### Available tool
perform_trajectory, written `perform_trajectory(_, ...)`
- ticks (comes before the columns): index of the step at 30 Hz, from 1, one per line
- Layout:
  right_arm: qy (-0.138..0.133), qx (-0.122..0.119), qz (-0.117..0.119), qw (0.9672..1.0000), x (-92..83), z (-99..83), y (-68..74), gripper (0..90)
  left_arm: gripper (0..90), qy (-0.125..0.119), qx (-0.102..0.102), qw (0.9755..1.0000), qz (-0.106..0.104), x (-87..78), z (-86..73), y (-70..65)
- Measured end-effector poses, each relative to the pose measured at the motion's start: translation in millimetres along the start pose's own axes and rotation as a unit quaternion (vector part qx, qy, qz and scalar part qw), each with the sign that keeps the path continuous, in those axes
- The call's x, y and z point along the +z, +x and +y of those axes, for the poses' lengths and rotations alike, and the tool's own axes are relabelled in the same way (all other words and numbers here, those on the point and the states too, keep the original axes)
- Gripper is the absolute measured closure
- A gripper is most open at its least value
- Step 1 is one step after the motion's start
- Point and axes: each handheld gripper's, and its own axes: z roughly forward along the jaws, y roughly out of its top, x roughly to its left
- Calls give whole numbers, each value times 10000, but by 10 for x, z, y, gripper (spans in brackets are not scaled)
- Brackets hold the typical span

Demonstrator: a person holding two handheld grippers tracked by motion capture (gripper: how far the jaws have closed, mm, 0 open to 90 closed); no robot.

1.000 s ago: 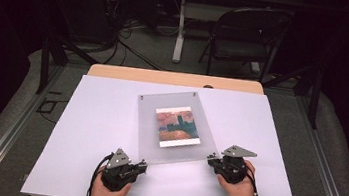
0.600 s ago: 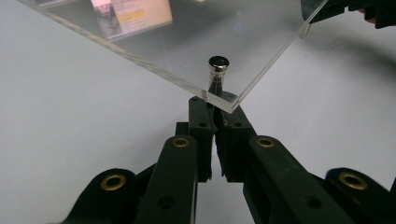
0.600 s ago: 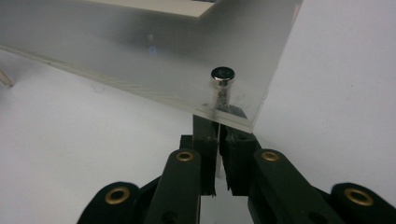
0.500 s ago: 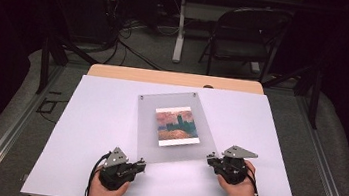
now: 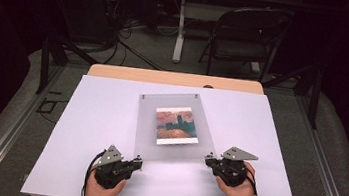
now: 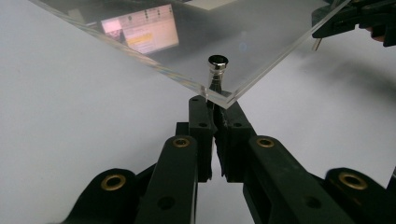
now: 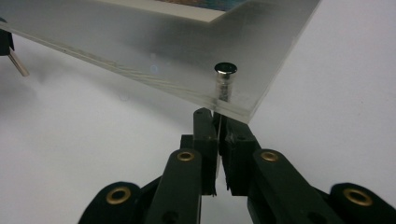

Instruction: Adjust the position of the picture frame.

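A clear acrylic picture frame point(image 5: 175, 128) holding a small painting print point(image 5: 176, 125) sits mid-bench, its near edge lifted, the left tongs point(image 5: 138, 163) and right tongs point(image 5: 209, 158) each clenched on a near corner by its metal standoff bolt point(image 6: 217, 65).

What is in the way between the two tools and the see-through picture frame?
Nothing visible. The left tool sits shut right at one near corner of the clear frame, under its metal screw. The right tool sits shut at the other near corner. Whether they pinch the frame's edge, I cannot tell.
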Motion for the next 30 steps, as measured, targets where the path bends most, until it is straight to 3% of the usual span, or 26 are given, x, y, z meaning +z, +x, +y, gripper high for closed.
perform_trajectory(14, -107, -25, 79, 9999, -22, 15, 93, 851, 851, -128, -151, 9998, 35, 10, 88, 169)
perform_trajectory(23, -216, 150, 198, 9995, 46, 95, 41, 852, 850, -167, -248, 9995, 107, 55, 214, 283)
perform_trajectory(30, -268, 242, 126, 9993, 98, 208, -14, 852, 851, -234, -282, 9993, 117, 110, 333, 366)
